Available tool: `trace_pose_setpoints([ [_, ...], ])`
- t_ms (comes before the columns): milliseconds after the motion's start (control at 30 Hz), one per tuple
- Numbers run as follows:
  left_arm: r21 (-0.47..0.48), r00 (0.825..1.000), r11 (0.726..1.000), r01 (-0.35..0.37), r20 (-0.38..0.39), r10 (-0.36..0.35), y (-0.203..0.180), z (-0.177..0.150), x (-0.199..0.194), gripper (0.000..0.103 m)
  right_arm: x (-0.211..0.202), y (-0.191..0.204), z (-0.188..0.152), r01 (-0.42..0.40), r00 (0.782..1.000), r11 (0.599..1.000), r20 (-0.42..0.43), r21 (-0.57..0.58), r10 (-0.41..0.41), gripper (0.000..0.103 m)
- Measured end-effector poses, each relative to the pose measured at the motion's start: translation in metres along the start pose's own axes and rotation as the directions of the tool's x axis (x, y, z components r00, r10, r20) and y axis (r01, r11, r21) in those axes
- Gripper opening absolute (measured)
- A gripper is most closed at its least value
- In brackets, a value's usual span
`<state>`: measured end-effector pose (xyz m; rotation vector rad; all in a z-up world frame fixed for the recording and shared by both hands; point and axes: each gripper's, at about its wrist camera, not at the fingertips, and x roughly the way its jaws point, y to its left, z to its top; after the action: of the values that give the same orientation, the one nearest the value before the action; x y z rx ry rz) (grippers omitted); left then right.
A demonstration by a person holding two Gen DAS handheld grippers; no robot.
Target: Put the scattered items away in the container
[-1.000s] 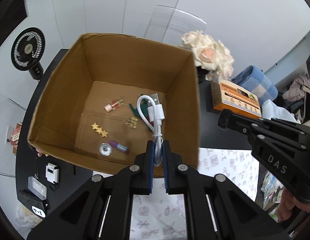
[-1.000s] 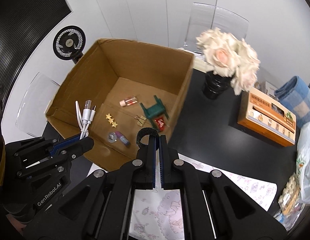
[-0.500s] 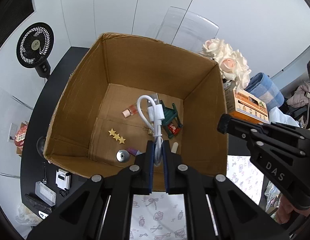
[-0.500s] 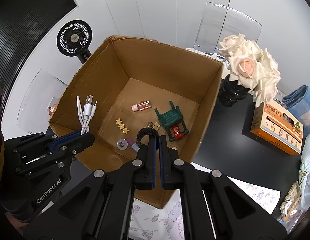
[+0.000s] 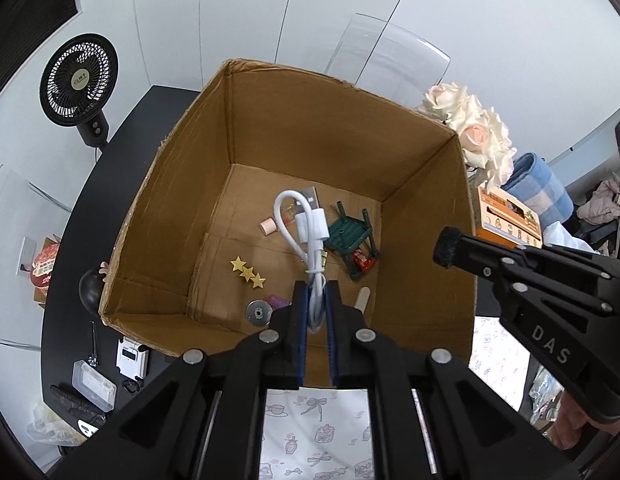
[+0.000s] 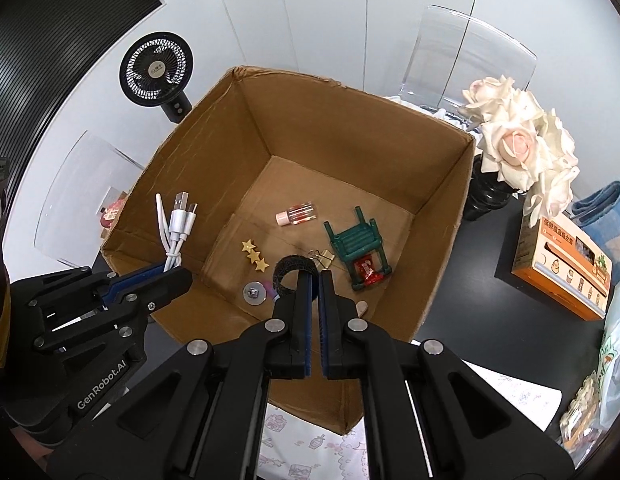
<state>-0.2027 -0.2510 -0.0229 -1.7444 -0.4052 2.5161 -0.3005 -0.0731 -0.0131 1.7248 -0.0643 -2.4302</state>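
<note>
- Both claws hung above the cardboard box: my left claw pinched a white cable, my right claw a black ring.
- Several trinkets already lay inside; both held items awaited dropping, and oddments remained on the surface, left.

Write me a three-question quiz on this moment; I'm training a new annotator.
1. True or false: the left tool is shut on the white USB cable.
2. What does the right tool hold? A) black strap loop B) gold star clip C) green toy chair
3. Fill in: both tools hover over the open cardboard ____.

Key: 1 true; 2 A; 3 box.
</note>
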Motion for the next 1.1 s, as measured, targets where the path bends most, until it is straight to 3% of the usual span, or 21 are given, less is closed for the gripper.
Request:
trace_pose_setpoints([
  [400,-0.015,1.0,1.0,-0.016,-0.009,0.016,0.009,0.002,0.006,0.008,0.011,0.002,0.003,0.024,1.0,1.0,-0.015,-0.006,-0.024,0.006],
  [433,-0.015,0.999,0.999,-0.031,-0.01,0.031,0.009,0.003,0.007,0.009,0.011,0.001,0.004,0.036,0.999,0.999,-0.014,-0.007,-0.037,0.022],
  [467,-0.013,0.999,0.999,-0.043,-0.011,0.043,0.01,0.003,0.008,0.013,0.012,0.001,0.004,0.051,0.999,0.999,-0.013,-0.01,-0.051,0.067],
  [500,-0.009,0.999,0.999,-0.052,-0.013,0.052,0.01,0.004,0.01,0.021,0.013,0.001,0.004,0.066,0.998,0.998,-0.013,-0.013,-0.066,0.086],
  [533,-0.011,0.998,0.998,-0.068,-0.011,0.068,0.012,0.004,0.01,0.039,0.012,0.0,0.003,0.076,0.997,0.997,0.0,-0.008,-0.076,0.095],
  [567,-0.021,0.996,0.996,-0.092,-0.008,0.092,0.016,0.004,0.011,0.064,0.011,-0.003,0.003,0.084,0.996,0.996,0.011,0.0,-0.084,0.095],
  [667,-0.056,0.992,0.991,-0.125,0.002,0.125,0.029,0.004,0.01,0.099,0.008,-0.012,0.004,0.077,0.997,0.997,0.015,0.029,-0.077,0.103],
  [733,-0.06,0.992,0.99,-0.125,0.005,0.126,0.034,0.004,0.009,0.103,0.007,-0.018,0.005,0.078,0.997,0.996,0.018,0.041,-0.079,0.103],
  [1100,-0.026,0.99,0.989,-0.142,0.009,0.143,0.027,0.005,0.008,0.103,0.002,-0.02,0.006,0.078,0.996,0.995,0.031,0.056,-0.08,0.103],
])
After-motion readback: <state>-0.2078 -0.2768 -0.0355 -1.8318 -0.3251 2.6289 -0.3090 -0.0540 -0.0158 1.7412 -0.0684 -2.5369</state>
